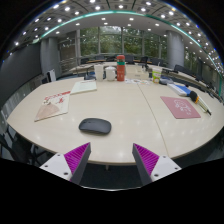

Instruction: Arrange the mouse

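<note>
Fingers (76,157) spread wide at the bottom of the frame, magenta pads facing each other across an empty gap, so the gripper (111,158) grips nothing. Just ahead, slightly left of centre frame, sits the mouse (95,126), dark and low on the pale table (120,105), well clear of the near edge.

My read on it: a light, rigid plastic shell, smooth and domed, so likely slippery on top. Best bet is to pinch it across its two long flanks, low down where the sides run nearly straight, rather than over the crown where the pads could slide off. It lies crosswise to the fingers here, so the gripper probably needs a turn first.

Room looks generous. Bare tabletop surrounds the mouse on every side. A reddish mat (52,106) lies at middle left, a pink mat (181,107) at middle right, both well apart from it. Bottles and clutter (121,69) crowd the far end at upper centre, nowhere near
</note>
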`<act>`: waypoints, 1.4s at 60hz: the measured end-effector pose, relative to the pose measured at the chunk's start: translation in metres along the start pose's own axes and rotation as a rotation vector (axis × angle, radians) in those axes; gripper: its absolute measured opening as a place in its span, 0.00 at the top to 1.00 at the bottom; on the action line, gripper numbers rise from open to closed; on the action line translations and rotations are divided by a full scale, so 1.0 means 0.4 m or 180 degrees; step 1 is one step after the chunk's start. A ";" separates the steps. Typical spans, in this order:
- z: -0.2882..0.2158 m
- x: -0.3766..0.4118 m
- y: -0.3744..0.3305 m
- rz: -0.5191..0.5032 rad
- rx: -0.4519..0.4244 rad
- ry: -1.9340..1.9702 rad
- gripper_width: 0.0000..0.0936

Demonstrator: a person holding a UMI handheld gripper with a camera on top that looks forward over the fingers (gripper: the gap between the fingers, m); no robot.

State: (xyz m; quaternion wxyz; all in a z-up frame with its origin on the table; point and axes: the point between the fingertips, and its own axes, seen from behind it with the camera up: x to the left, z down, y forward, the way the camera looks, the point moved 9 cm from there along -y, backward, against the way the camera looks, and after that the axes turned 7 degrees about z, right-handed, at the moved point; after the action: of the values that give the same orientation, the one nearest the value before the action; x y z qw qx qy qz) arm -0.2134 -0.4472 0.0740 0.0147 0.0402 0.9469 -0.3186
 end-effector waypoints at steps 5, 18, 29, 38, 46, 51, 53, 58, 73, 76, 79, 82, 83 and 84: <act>-0.016 0.064 0.065 0.0023 0.0042 -0.0036 0.09; -0.071 0.117 0.184 0.0113 0.0020 -0.0190 0.08; -0.127 0.126 0.254 0.0173 -0.0003 -0.0269 0.09; -0.164 0.133 0.311 0.0193 -0.0026 -0.0273 0.10; -0.191 0.144 0.358 0.0167 -0.0028 -0.0234 0.18; -0.200 0.157 0.378 0.0095 -0.0008 -0.0156 0.33; -0.202 0.163 0.384 0.0056 0.0002 -0.0122 0.42; -0.210 0.168 0.395 0.0091 -0.0029 -0.0162 0.51; -0.218 0.171 0.394 0.0023 0.0012 -0.0272 0.65; -0.230 0.173 0.382 -0.0034 -0.0005 -0.0242 0.66; -0.262 0.170 0.356 -0.0078 -0.0075 -0.0205 0.66; -0.324 0.163 0.315 -0.0144 -0.0229 -0.0148 0.66; -0.347 0.156 0.297 -0.0153 -0.0301 -0.0117 0.66; -0.373 0.146 0.280 -0.0157 -0.0366 -0.0094 0.66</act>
State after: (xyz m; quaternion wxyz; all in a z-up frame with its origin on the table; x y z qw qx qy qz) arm -0.2625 -0.2644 0.1222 0.0232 0.0113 0.9640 -0.2646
